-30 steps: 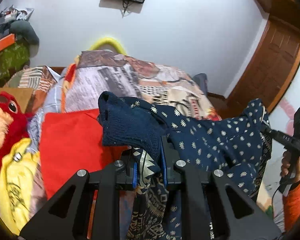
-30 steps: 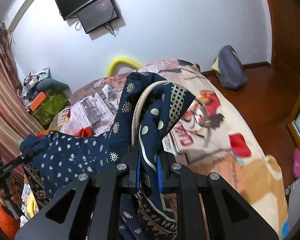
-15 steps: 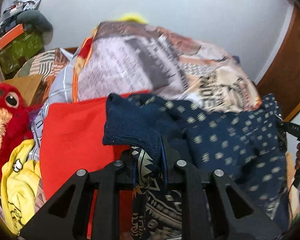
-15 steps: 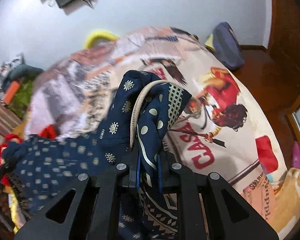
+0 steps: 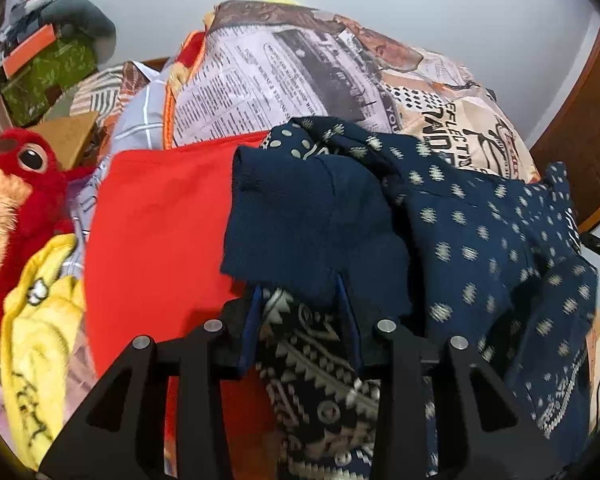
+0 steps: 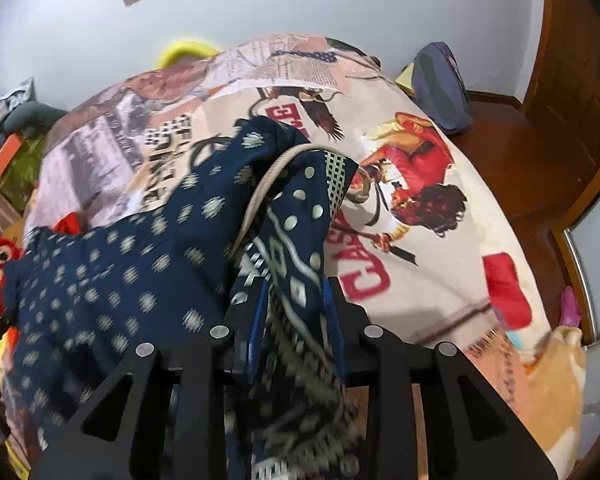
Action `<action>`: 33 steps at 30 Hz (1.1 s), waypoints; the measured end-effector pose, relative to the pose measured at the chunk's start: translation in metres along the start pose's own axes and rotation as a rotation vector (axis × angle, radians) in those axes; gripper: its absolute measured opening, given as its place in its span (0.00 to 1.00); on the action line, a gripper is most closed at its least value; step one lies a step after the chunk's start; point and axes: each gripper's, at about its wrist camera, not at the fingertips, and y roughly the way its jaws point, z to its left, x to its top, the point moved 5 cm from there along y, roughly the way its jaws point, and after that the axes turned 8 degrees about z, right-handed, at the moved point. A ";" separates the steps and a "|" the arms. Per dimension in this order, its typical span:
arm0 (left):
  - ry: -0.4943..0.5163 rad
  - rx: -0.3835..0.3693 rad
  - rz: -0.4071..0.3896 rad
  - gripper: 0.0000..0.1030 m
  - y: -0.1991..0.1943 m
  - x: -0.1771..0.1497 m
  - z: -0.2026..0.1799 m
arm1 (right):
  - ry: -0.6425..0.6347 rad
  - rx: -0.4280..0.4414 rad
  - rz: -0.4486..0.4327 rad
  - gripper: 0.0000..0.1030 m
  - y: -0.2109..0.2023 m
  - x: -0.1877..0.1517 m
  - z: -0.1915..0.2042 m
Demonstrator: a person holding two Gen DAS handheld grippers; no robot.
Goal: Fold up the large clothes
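Note:
A large navy garment [image 5: 480, 240] with small cream motifs and a patterned border hangs between my two grippers over the bed. My left gripper [image 5: 300, 304] holds one bunched end, its jaws parted wider than before with cloth still between them. My right gripper [image 6: 294, 300] holds the other end [image 6: 292, 200], where a cream drawstring loops out; its jaws also stand parted around the cloth. The garment [image 6: 112, 276] sags toward the printed bedspread [image 6: 400, 184]. The fingertips are hidden under fabric.
A red garment [image 5: 156, 232] lies on the bed to the left, with a yellow garment [image 5: 40, 340] and a red plush toy [image 5: 16, 192] beside it. A backpack [image 6: 440, 84] sits on the wooden floor by the door. Clutter is stacked at the far left [image 5: 44, 60].
Both grippers have tipped down toward the bed, lowering the garment. The jaws of both grippers have spread wider around the cloth.

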 end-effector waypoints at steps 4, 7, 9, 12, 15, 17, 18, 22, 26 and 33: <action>0.010 0.000 -0.027 0.35 -0.033 -0.008 -0.003 | -0.031 0.002 -0.036 0.25 -0.040 -0.015 0.005; 0.029 -0.002 -0.051 0.35 -0.065 -0.018 -0.005 | -0.065 -0.007 -0.072 0.31 -0.069 -0.026 0.012; 0.043 -0.002 -0.072 0.35 -0.085 -0.026 -0.007 | -0.091 -0.023 -0.113 0.41 -0.095 -0.037 0.016; 0.054 -0.012 -0.093 0.36 -0.115 -0.040 -0.006 | -0.126 -0.032 -0.160 0.47 -0.123 -0.051 0.022; 0.064 -0.019 -0.105 0.39 -0.139 -0.056 -0.003 | -0.148 -0.036 -0.194 0.64 -0.148 -0.068 0.028; 0.072 -0.015 -0.111 0.41 -0.152 -0.069 -0.001 | -0.173 -0.045 -0.224 0.70 -0.165 -0.081 0.033; 0.077 -0.014 -0.112 0.41 -0.157 -0.076 -0.001 | -0.187 -0.051 -0.231 0.73 -0.170 -0.087 0.035; 0.091 -0.021 -0.100 0.46 -0.171 -0.105 0.001 | -0.227 -0.064 -0.232 0.82 -0.182 -0.107 0.041; 0.092 -0.047 -0.070 0.52 -0.173 -0.136 0.002 | -0.241 -0.067 -0.205 0.82 -0.181 -0.130 0.040; 0.038 -0.151 0.088 0.56 -0.136 -0.189 -0.002 | -0.231 -0.085 -0.093 0.82 -0.154 -0.173 0.026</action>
